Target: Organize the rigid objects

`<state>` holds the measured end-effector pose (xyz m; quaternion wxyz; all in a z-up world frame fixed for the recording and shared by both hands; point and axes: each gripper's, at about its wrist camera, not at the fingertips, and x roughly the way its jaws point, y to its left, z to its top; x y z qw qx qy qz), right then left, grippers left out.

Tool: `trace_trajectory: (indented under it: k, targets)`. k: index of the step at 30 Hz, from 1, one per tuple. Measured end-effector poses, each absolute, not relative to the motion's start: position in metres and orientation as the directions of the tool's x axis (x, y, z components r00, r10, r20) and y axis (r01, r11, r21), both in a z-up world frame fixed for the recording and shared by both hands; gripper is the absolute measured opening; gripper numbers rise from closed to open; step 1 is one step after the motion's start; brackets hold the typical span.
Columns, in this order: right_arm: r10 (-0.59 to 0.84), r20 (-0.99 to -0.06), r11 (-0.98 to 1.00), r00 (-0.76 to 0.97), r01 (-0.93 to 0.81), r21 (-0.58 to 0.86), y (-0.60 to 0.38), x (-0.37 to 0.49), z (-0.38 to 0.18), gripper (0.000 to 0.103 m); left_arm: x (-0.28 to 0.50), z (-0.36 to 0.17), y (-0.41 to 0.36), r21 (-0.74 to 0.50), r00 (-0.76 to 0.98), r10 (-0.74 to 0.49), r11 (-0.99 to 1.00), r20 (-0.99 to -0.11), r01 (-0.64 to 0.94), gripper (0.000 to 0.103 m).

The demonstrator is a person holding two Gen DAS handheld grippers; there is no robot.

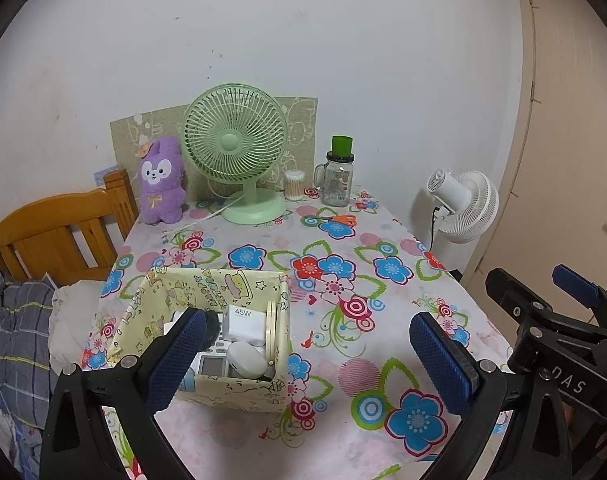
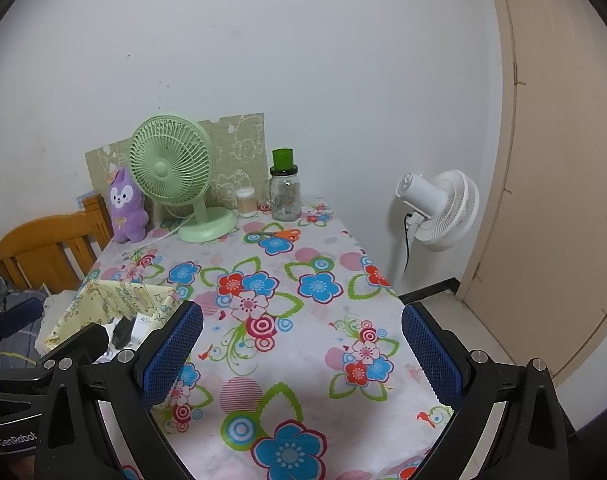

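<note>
A yellow patterned fabric box stands on the floral table at the near left. It holds a white 45W charger, a white rounded case, a round framed mirror and other small items. My left gripper is open and empty, its left finger over the box. My right gripper is open and empty over the tablecloth, right of the box. Orange-handled scissors lie far back, also in the right wrist view.
At the back stand a green desk fan, a purple plush, a cotton swab jar and a glass jar with a green cap. A white floor fan and a door are right. A wooden chair is left.
</note>
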<state>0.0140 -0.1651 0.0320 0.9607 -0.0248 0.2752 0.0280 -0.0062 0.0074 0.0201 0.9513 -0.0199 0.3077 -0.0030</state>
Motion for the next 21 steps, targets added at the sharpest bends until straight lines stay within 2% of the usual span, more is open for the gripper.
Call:
trace_trajectory:
  k: [21]
  targets:
    - [0.046,-0.523,0.997,0.851,-0.075,-0.033,-0.1629,0.0112,0.0307,0.101,-0.0092,0.0215,0.009,-0.046,0.811,-0.013,0.999,-0.585,-0.017,0.103]
